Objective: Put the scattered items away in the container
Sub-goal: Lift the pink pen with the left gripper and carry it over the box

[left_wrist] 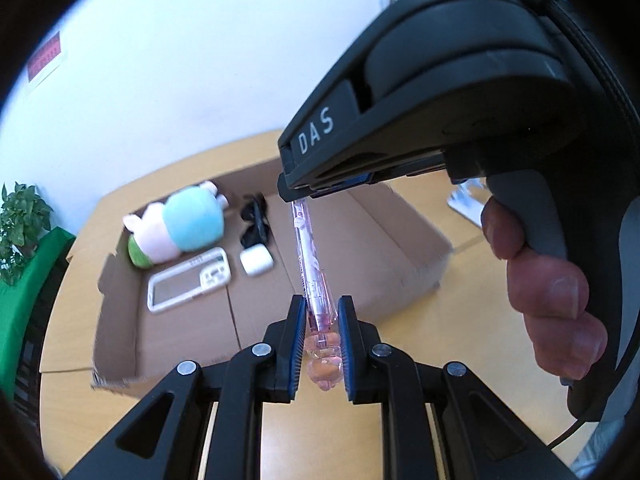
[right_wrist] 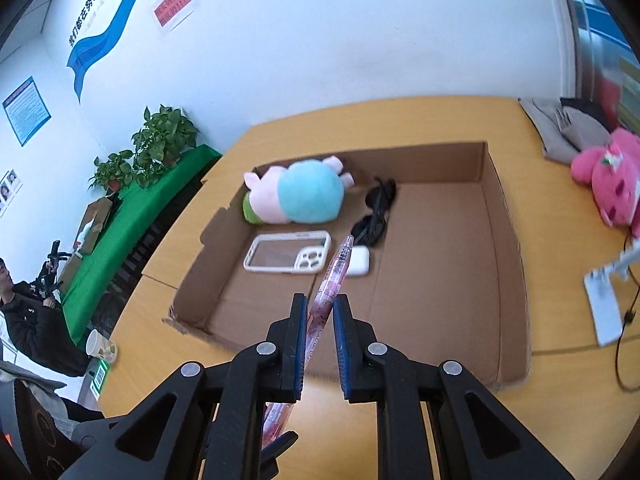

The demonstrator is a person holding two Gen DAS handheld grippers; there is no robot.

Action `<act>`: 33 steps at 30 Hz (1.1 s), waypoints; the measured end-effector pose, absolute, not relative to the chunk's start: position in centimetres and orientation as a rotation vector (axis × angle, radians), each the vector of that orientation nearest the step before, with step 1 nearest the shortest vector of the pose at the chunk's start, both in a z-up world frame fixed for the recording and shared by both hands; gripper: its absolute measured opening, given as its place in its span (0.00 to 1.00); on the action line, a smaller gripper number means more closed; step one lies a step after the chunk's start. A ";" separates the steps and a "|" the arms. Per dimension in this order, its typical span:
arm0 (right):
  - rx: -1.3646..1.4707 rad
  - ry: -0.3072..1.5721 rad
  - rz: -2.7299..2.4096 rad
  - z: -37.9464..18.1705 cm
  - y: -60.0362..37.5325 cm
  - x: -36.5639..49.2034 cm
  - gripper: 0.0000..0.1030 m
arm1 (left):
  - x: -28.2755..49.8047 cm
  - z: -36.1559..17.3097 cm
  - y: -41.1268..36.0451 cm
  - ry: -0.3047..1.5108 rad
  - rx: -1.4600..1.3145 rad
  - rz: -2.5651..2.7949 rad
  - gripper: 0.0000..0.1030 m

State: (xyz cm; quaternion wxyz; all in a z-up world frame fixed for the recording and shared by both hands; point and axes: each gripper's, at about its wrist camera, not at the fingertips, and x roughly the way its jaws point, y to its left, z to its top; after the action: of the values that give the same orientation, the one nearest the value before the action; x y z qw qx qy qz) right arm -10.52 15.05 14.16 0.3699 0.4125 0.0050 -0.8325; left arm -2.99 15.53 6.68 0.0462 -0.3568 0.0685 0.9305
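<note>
A pink transparent pen [left_wrist: 310, 276] is clamped at one end by the left hand-held gripper [left_wrist: 320, 316] and at the other by the right hand-held gripper [right_wrist: 320, 312], above the near edge of the cardboard box [right_wrist: 504, 264] on the yellow worktop [right_wrist: 560, 400]. In the box are seen a plush toy [right_wrist: 304, 196], a phone case [right_wrist: 286, 257], dark sunglasses [right_wrist: 376, 216] and a white earbud case [right_wrist: 358, 261]. A pink plush [right_wrist: 612, 176] is left outside. "DAS" is read on the right tool's body [left_wrist: 316, 132].
</note>
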 end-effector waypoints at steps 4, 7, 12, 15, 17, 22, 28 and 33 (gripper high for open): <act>1.049 0.068 -2.124 16.3 13.5 -13.5 0.14 | -6.0 8.2 14.9 0.137 -1.069 2.872 0.15; 1.057 0.110 -2.108 17.3 12.4 -15.6 0.14 | -8.2 9.0 14.4 0.060 -1.071 2.888 0.15; 1.115 0.146 -2.082 17.6 10.2 -20.0 0.13 | -11.9 9.0 13.7 -0.025 -1.122 2.903 0.15; 1.147 0.146 -2.068 17.0 9.3 -21.9 0.13 | -14.1 8.3 13.1 -0.073 -1.161 2.900 0.15; 1.173 0.146 -2.059 16.3 8.7 -23.4 0.13 | -15.5 7.8 12.9 -0.086 -1.192 2.896 0.15; 1.243 0.143 -2.049 14.1 8.1 -26.4 0.12 | -18.7 6.0 12.5 -0.145 -1.273 2.851 0.15; 1.342 0.121 -2.040 11.0 8.1 -29.9 0.12 | -22.2 3.6 12.6 -0.191 -1.364 2.787 0.15; 1.418 0.099 -2.022 8.1 8.2 -32.3 0.12 | -24.2 1.8 12.5 -0.233 -1.436 2.733 0.14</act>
State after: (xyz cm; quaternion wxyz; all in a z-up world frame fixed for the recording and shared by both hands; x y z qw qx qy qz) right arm -32.26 8.16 8.09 0.3285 0.5418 0.0380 -0.7727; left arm -24.20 12.50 1.84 0.0227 -0.4635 -0.0753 0.8826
